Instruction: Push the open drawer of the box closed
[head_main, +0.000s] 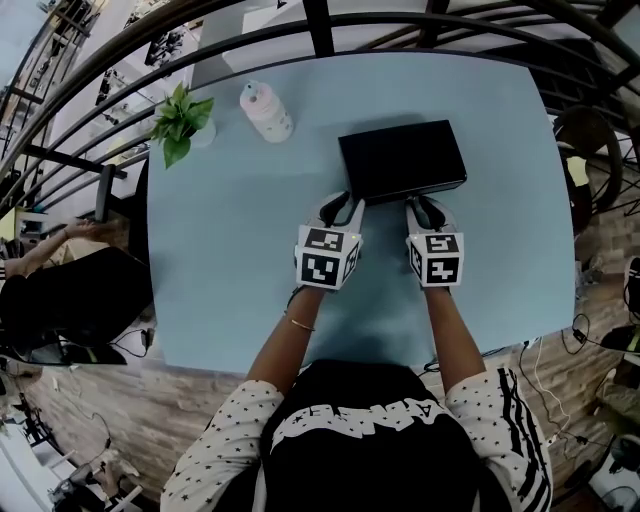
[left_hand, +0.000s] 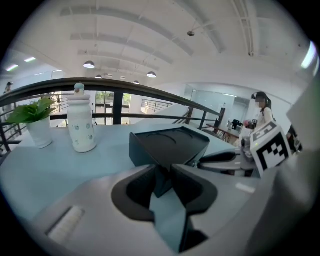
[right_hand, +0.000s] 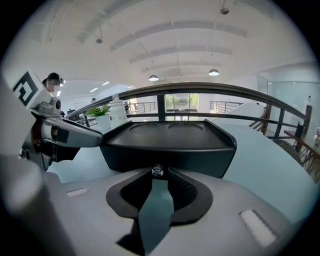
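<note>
Right gripper (right_hand: 158, 175): jaws drawn in on the small metal knob (right_hand: 157, 170), which sits right between their tips at the box's near face.
Left gripper (left_hand: 163, 172): jaws pressed together and holding nothing, with the tips against the box's near-left corner.
Both grippers: side by side at the box's near side, just apart from each other.
Box (head_main: 402, 160): black, low and flat, with two shallow round dents in its top. It lies square to the person.
Drawer (right_hand: 190, 159): in the box's near face, behind the knob. From above the box reads as one plain rectangle, so the drawer is probably almost home, but no view shows the seam clearly.
Table (head_main: 240, 260): pale blue and bare around the box's near side.
Bottle (head_main: 266, 110): white and upright, beyond the box's far-left corner and well apart from it.
Plant (head_main: 180, 122): further left of the box than the bottle.
Step in hand: likely the last of the push, the right gripper driving the knob and the left bracing the corner.
Risk, box slides: the box looks light and nothing backs its far side, so a hard shove could move the whole box instead of the drawer.
Risk, box turns: the two contacts are uneven, so more force at the left corner could swing the box round.
Risk, tips slip: the knob is small and rounded, so an off-centre push could send the tips past it onto the face.
Risk, drawer jams: a push off to one side could skew the drawer in its slot.
</note>
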